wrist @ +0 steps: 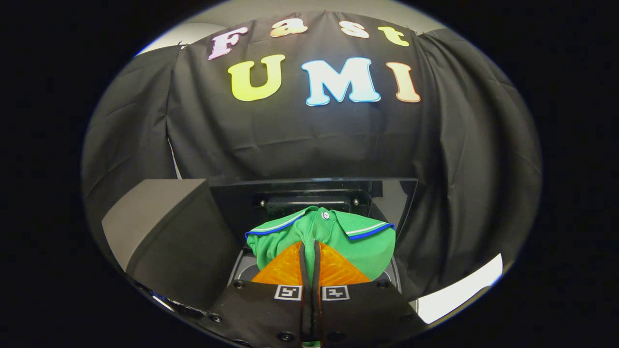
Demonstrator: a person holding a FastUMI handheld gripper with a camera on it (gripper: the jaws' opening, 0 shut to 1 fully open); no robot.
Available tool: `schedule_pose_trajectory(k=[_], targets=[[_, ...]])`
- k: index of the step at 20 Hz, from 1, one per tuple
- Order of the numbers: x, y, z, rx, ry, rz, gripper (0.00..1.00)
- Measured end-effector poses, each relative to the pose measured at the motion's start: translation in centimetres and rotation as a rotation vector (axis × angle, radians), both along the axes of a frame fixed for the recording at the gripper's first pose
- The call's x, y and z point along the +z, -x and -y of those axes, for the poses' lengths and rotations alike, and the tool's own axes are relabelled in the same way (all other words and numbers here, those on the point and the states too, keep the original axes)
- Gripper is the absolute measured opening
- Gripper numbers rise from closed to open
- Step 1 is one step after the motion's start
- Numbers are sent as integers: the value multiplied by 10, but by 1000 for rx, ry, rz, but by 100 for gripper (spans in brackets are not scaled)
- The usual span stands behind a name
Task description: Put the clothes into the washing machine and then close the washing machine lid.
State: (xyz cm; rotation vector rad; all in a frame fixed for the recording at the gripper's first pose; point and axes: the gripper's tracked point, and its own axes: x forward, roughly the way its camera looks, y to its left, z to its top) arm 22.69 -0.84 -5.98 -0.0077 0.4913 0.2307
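Observation:
A green polo shirt (360, 244) with a blue-and-white striped collar hangs bunched from my gripper (309, 249), whose two fingers are pressed together on a fold of the cloth. The shirt drapes over and ahead of the fingertips. It hovers over the washing machine's round opening (244, 273), whose rim shows just below the cloth on both sides. The dark lid (309, 193) stands raised behind the opening, beyond the shirt.
A grey box-shaped block (164, 232) stands close on the left of the machine. Black cloth wall hangs behind and to the right of the lid. A pale floor strip (459, 290) shows at the lower right.

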Motion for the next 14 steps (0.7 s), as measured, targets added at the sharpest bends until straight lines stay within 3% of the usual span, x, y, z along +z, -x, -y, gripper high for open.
schedule_pose_trajectory(k=[8, 11, 13, 14], targets=[[-61, 2, 0, -3, 2, -115, 2], [-76, 9, 0, -1, 9, -169, 9], [-73, 7, -2, -3, -13, -144, 18], [-65, 7, -5, 2, -23, -129, 17]])
